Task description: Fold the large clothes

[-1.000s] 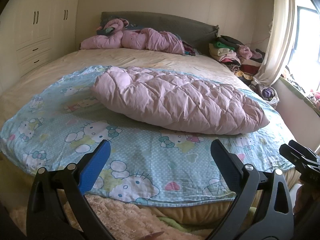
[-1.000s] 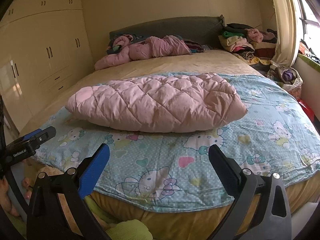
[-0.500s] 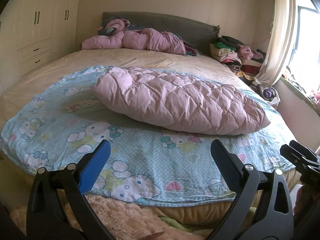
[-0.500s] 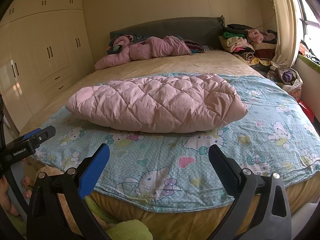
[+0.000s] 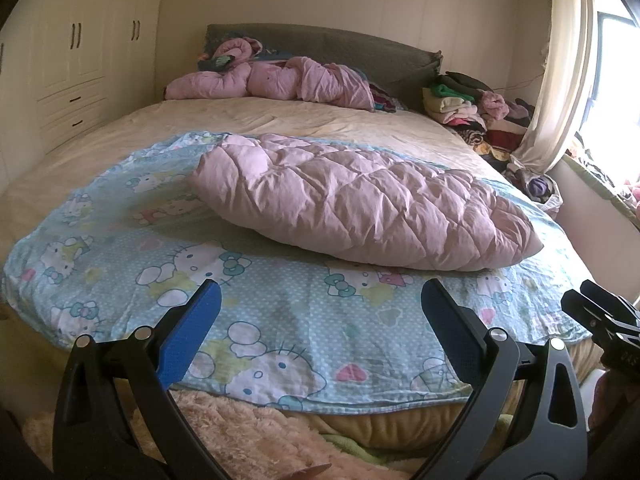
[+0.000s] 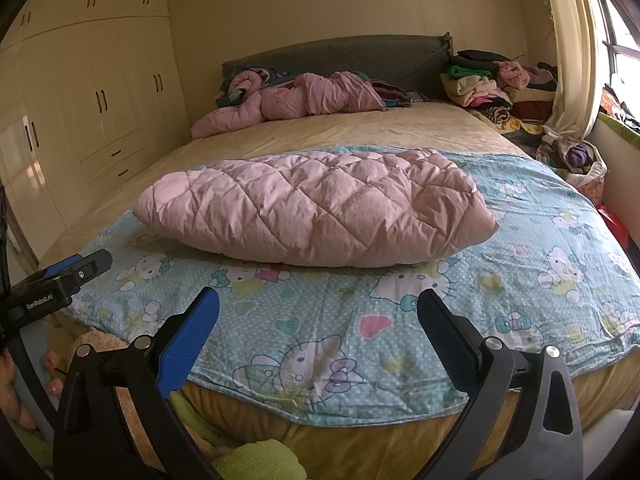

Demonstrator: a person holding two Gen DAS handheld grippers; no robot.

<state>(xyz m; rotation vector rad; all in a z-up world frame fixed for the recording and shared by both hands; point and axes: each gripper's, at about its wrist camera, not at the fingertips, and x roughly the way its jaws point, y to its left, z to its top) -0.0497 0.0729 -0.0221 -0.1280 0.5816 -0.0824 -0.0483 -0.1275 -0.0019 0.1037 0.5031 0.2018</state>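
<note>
Left wrist: left gripper (image 5: 320, 300) spread wide, short of blanket edge (image 5: 360, 398).

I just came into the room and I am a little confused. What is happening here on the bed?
A person holds two grippers at the foot of the bed. The left gripper and the right gripper are both open and hold nothing. A pink quilted garment, apparently folded, lies on the blue cartoon sheet. Neither gripper touches it.

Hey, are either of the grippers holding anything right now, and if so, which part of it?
Nothing is held. The left gripper and right gripper are both open and empty, short of the pink quilted garment.
</note>
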